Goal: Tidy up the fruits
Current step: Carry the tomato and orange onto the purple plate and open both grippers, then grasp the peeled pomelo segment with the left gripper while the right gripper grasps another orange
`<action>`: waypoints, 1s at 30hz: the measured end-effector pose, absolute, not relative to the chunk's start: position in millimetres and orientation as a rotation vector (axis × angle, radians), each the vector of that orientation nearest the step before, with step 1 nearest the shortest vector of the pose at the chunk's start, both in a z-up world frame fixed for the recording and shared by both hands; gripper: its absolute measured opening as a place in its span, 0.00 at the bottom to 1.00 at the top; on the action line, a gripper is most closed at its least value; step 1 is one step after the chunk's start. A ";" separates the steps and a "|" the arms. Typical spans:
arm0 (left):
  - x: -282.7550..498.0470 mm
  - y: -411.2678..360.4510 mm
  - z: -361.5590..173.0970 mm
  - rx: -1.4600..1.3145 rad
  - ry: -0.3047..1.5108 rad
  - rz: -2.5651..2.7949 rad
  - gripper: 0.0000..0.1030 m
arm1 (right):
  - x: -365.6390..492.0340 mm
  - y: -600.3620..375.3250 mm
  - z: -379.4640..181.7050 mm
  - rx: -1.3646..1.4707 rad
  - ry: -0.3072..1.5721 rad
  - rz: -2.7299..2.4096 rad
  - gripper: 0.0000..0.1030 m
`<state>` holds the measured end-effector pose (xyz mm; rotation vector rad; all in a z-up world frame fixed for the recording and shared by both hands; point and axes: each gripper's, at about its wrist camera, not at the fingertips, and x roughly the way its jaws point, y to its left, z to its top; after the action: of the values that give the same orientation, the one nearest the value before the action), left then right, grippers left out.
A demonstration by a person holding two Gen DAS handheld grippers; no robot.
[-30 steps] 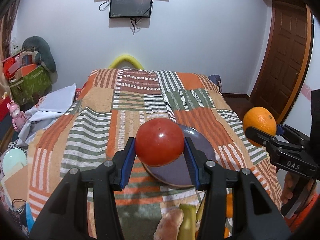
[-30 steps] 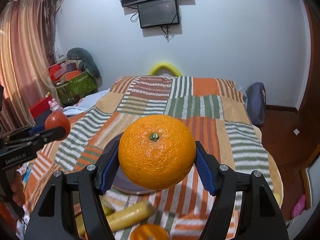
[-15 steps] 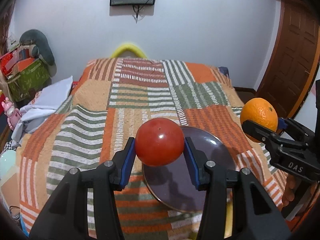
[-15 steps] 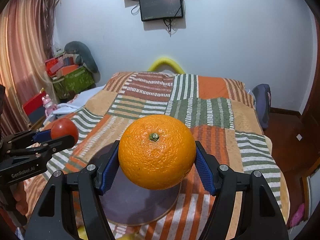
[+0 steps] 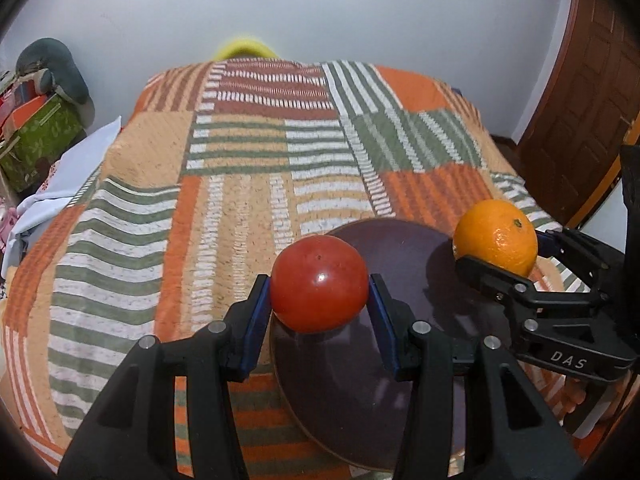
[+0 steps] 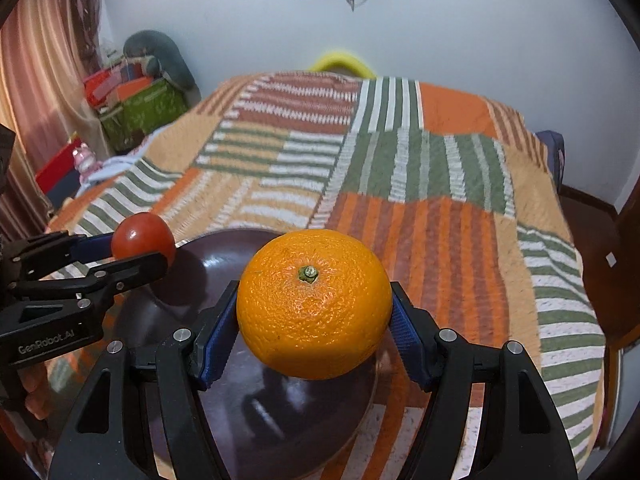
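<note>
A red tomato [image 5: 319, 283] is clamped between the blue pads [image 5: 255, 325] of the left claw [image 5: 319, 300]; in the right wrist view the same tomato [image 6: 143, 236] is seen at the tip of the left claw [image 6: 136, 254], over the left rim of the plate. An orange [image 6: 314, 310] is gripped between the blue pads [image 6: 409, 344] of the right claw [image 6: 314, 328], its stem end turned upward toward the camera. In the left wrist view that orange [image 5: 496, 236] is held by the right claw [image 5: 508, 248] to the right of the left claw and slightly ahead of it.

A dark, glossy plate [image 5: 404, 264] lies on the bed [image 5: 248, 184] directly beneath and between the two claws. In the right wrist view the plate [image 6: 224, 256] extends below the right claw and to its left, and the shadow of the tomato falls on it. Both fruits are held above the plate; whether either touches its surface cannot be told.

The bed is covered with a patchwork blanket [image 6: 440, 184] of orange, green, white and brown stripes, stretching ahead of both claws to a white wall [image 5: 360, 20]. Beyond the far end of the bed, a yellow curved object [image 6: 342, 62] is partly visible. To the left of the claws, a green box [image 6: 148, 110] with a grey plush item [image 6: 160, 56] on top is seen. A wooden door [image 5: 580, 92] stands to the right of the left claw.
</note>
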<state>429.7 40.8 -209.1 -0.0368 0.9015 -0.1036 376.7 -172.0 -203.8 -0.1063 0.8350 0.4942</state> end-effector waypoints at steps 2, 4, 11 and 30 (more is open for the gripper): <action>433.5 39.6 -214.6 -0.033 0.918 -0.109 0.46 | 381.0 -170.9 -210.6 -0.111 0.858 0.499 0.65; 435.4 38.0 -218.2 -0.029 0.925 -0.115 0.46 | 384.7 -169.9 -216.1 -0.110 0.879 0.507 0.65; 439.9 32.6 -225.4 0.004 0.916 -0.107 0.47 | 387.4 -166.0 -225.8 -0.150 0.898 0.508 0.65; 395.7 43.9 -168.9 -0.013 0.805 -0.068 0.75 | 348.2 -180.2 -185.9 -0.157 0.786 0.483 0.79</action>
<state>395.7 43.9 -168.9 -0.0130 0.8048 -0.0681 348.2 -180.2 -185.9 -0.1572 0.7865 0.4833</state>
